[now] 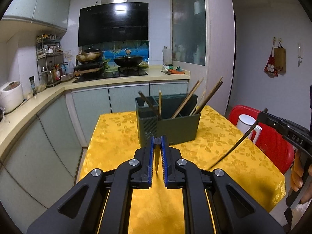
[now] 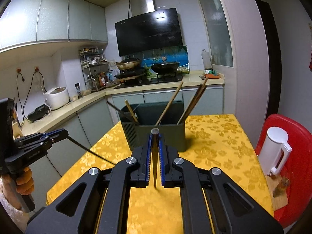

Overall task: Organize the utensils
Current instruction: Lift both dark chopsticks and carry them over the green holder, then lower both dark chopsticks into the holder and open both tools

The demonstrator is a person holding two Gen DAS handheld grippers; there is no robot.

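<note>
While I hold both up | left gripper point(image 1: 158, 143) clenched on dark chopstick point(image 1: 157, 156) | right gripper point(image 2: 155, 136) clenched on another chopstick point(image 2: 155, 156) | utensil holder point(image 2: 165, 136) just ahead, chopsticks leaning inside | white kettle point(image 2: 275, 150) right of it

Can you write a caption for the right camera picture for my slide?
Right hand-held gripper shut on a dark chopstick, facing the green utensil holder.

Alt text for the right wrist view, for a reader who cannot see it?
The right tongs are shut on a dark chopstick, above a yellow tablecloth, facing a green holder of chopsticks. At left, the left tongs grip another chopstick.
</note>
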